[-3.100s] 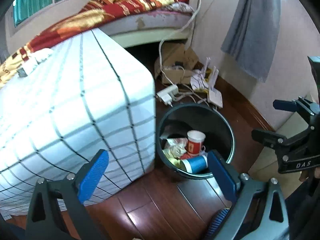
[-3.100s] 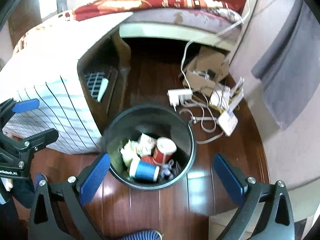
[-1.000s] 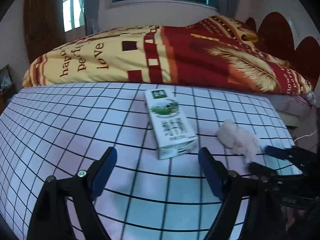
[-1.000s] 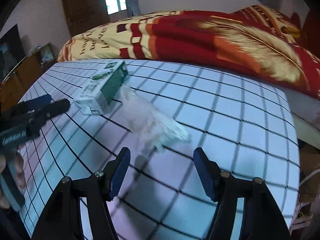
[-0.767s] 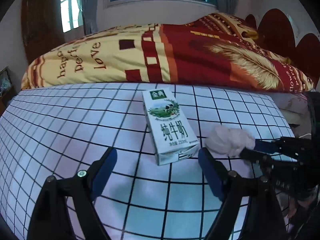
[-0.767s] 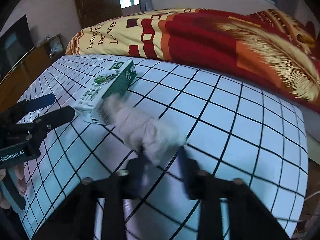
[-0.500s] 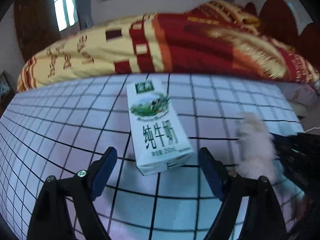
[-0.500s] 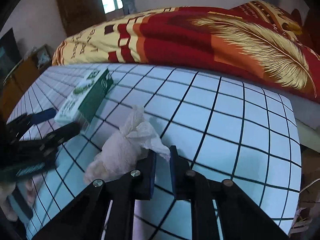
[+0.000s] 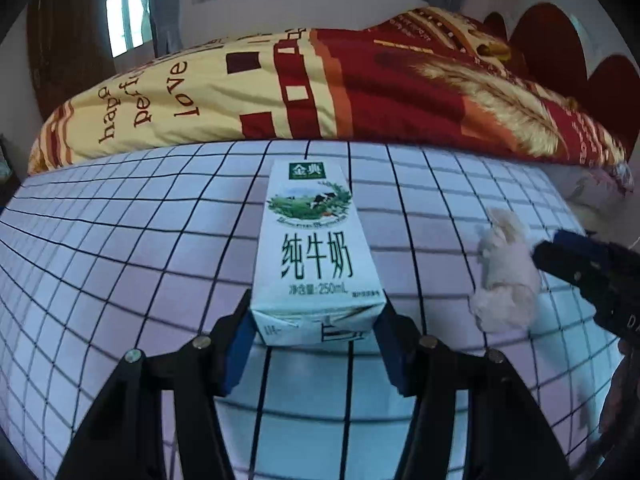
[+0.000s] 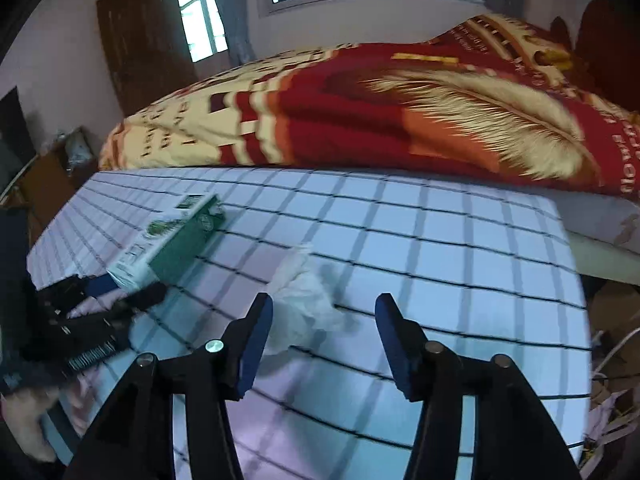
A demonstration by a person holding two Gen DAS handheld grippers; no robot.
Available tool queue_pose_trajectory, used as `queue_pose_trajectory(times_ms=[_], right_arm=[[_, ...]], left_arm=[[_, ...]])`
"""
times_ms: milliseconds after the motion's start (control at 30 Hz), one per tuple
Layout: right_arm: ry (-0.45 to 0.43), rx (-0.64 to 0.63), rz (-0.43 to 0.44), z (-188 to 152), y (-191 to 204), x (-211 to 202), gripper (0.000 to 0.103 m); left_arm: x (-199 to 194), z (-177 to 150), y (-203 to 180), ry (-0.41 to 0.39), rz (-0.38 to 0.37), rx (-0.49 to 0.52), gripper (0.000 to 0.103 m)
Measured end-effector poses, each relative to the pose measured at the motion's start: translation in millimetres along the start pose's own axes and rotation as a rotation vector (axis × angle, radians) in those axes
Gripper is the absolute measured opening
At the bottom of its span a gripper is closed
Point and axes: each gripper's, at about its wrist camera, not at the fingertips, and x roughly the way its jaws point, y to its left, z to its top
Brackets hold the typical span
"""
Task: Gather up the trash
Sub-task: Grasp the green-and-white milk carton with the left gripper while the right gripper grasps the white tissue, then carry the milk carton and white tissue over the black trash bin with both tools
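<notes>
Both grippers, earlier over the bin, now work the checked cloth [image 9: 120,240] beside the bed.
Left gripper [image 9: 316,344] has just closed on the carton [image 9: 316,256]; right gripper [image 10: 324,340] has reopened, tissue [image 10: 304,304] lying loose against its left pad. Next: regrip tissue, lift both.

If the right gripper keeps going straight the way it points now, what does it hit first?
Probably the crumpled tissue, lying just ahead between the open fingers of the right gripper, nearer its left finger. Past it there is only the checkered cloth. Depth is hard to judge.
</notes>
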Motion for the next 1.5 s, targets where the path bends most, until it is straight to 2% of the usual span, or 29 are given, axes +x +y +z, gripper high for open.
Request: queue_pose_trajectory(times_ms=[33,100,133,333,433,467,500,700,833,1067,1500], right_arm=[[-0.005,-0.007,-0.009,-0.1,5.2,-0.2,0.056],[-0.016,0.011,-0.007,0.1,10.3,-1.3,0.056],[-0.001,0.025,0.018,0.8,11.8,2.7,0.056],[0.059,0.004,0.043,2.4,25.2,20.1,0.056],[0.116,0.005,0.06,0.0,27.8,34.7,0.055],[0.118,-0.001,0.069,-1.0,28.3,35.6,0.047],[0.119,-0.01,0.08,-2.3,28.7,35.2,0.036],[0.093,-0.036,0.013,-13.7,17.7,11.4,0.032],[0.068,-0.049,-0.036,-22.0,11.9,-17.6,0.032],[0.008,-0.074,-0.104,-49.9,10.2,-95.5,0.032],[-0.066,-0.027,-0.226,-134.8,2.6,-244.4,0.032]], left_arm=[[0.2,-0.6,0.5,0.007,0.003,-0.002,0.059],[-3.5,-3.8,2.7,-0.009,0.02,-0.013,0.076],[-4.0,-3.2,3.6,-0.024,0.024,-0.013,0.077],[7.3,7.0,11.7,-0.005,0.023,-0.02,0.078],[16.5,6.9,8.8,0.024,0.014,-0.009,0.071],[18.3,6.3,7.6,0.03,0.003,-0.002,0.06],[18.3,5.3,7.4,0.031,-0.005,0.002,0.057],[-4.0,0.6,9.3,-0.031,-0.037,-0.018,0.055],[-32.0,-4.7,2.4,-0.063,-0.06,-0.014,0.055],[-92.7,-27.8,-22.2,-0.115,-0.084,0.033,0.055],[-180.5,-86.7,-76.1,-0.158,-0.189,0.109,0.055]])
